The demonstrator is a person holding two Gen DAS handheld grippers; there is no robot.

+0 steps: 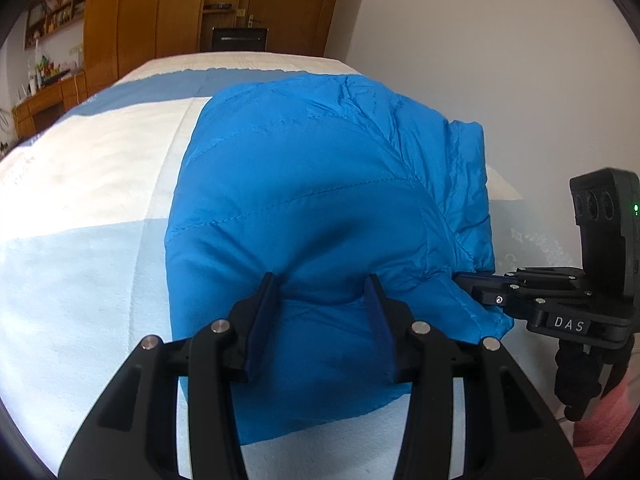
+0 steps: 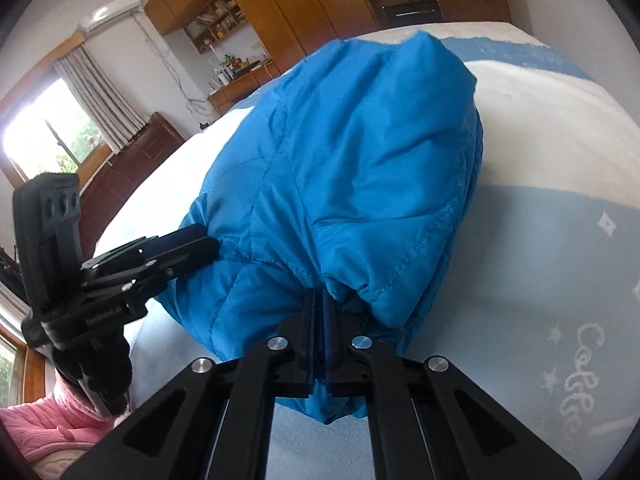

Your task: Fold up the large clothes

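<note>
A bright blue quilted puffer jacket [image 1: 312,208] lies on a bed [image 1: 80,240] covered with a white and pale blue blanket; it is already gathered into a compact, puffy bundle rather than spread flat, so the folding looks well advanced. Whether another fold or only a final smoothing is left cannot be judged from these views — no loose sleeves show, though the far side of the bundle is hidden. The left gripper [image 1: 322,300] has its fingers partly spread and pushed into the near edge of the jacket, with a bulge of padded fabric between them; they seem to press on it, though a firm hold cannot be confirmed. The right gripper [image 2: 319,320] has its fingers clenched tight on a pinch of fabric at the jacket's near corner, just beside the left one. Each gripper shows in the other's view, held by a gloved hand [image 2: 96,376] with a pink sleeve [image 2: 52,428] behind it. Around the bed stand a wooden wardrobe [image 1: 160,8], shelves of small items [image 1: 56,12], a curtained window [image 2: 52,128] and a plain white wall [image 1: 500,60]. Nothing lies on the bed in the way; the jacket's springy padding is the likelier trouble, as it may puff open again.
</note>
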